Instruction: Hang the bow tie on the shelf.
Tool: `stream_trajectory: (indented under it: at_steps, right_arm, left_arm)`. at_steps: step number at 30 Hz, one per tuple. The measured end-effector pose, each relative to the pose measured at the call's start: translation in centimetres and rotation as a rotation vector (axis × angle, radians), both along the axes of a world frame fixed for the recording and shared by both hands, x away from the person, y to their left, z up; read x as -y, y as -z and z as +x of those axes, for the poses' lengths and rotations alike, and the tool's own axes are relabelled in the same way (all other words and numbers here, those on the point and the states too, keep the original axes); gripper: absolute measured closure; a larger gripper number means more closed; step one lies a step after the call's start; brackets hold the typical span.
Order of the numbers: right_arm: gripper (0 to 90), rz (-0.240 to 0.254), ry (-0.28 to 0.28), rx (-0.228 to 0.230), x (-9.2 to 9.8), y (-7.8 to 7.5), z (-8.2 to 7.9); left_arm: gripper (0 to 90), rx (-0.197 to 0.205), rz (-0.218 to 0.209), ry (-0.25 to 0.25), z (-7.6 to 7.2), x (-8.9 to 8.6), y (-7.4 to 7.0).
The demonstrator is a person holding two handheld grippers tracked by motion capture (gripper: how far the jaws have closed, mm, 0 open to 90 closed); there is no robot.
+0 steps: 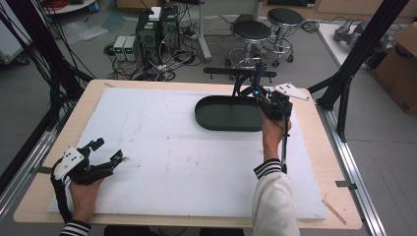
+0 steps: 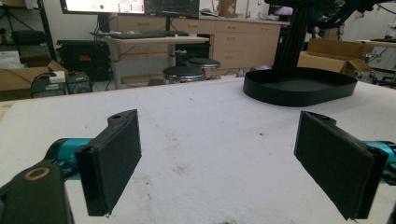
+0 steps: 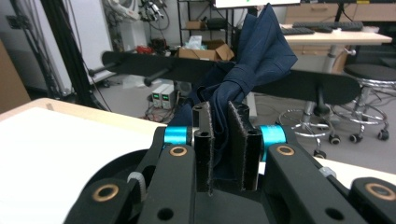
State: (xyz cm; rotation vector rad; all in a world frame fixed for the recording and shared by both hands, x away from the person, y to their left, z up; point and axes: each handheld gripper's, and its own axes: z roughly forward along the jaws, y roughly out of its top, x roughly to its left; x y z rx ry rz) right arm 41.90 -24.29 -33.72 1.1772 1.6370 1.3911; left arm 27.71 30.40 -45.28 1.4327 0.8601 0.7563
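Navy cloth point(image 3: 243, 88) pinched in right gripper point(image 3: 223, 140).

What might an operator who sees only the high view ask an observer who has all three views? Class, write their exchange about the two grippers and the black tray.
Operator: Is the right gripper by the tray holding anything?
Observer: Yes. In the right gripper view its fingers are shut on a dark blue cloth.
Operator: How does the cloth sit?
Observer: It rises bunched and twisted above the fingertips.
Operator: And the left gripper?
Observer: The left gripper view shows both pads bare and wide apart, with nothing between them.
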Motion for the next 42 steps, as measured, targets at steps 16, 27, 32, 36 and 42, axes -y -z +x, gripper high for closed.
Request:
stream_trajectory:
  at_steps: [16, 27, 32, 36, 42]
  right_arm:
    - [80.4, -0.024, 0.056, -0.061, 0.1, 1.8, 1.8]
    - [78.9, -0.043, 0.06, -0.089, -0.1, 2.4, 2.3]
    - [77.4, -0.052, 0.066, -0.113, -0.1, 2.5, 2.5]
    - [75.9, -0.062, 0.066, -0.121, -0.2, 2.5, 2.5]
    - [68.6, -0.086, 0.053, -0.138, -0.2, 2.4, 2.3]
  left_arm:
    - [15.1, -0.001, 0.001, 0.0, 0.0, 0.0, 0.0]
    - [15.1, 0.0, 0.002, -0.001, 0.0, 0.0, 0.0]
    - [15.1, 0.0, 0.002, -0.001, 0.0, 0.0, 0.0]
    - [15.1, -0.001, 0.0, 0.0, 0.0, 0.0, 0.0]
    - [15.1, -0.001, 0.004, 0.0, 0.0, 0.0, 0.0]
